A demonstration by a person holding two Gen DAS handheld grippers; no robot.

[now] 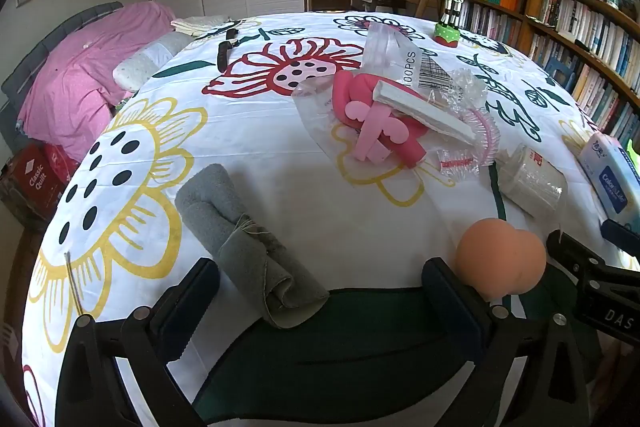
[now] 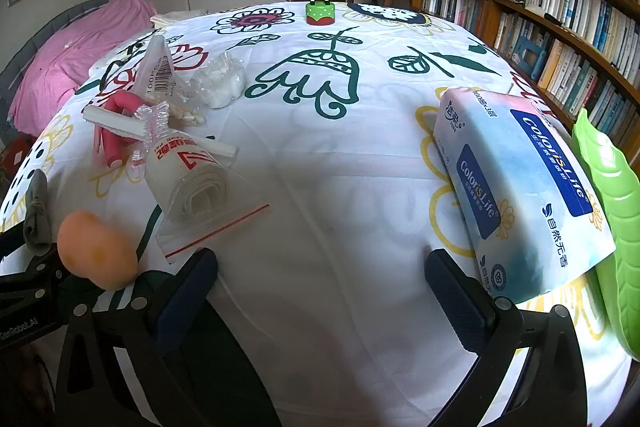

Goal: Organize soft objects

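Grey cloth [image 1: 248,247] lies rolled at 11 o'clock of my left gripper [image 1: 320,291], whose jaws stand wide and empty. Right gripper [image 2: 320,287] jaws likewise wide; tissue pack [image 2: 520,195] at 2 o'clock.

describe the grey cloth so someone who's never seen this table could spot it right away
On the flower-print tablecloth, look at the near edge, left of the peach sponge and nearer than the pink clutter. The grey cloth lies there, loosely rolled, with frayed threads at its middle. It is the only grey, matte fabric thing.
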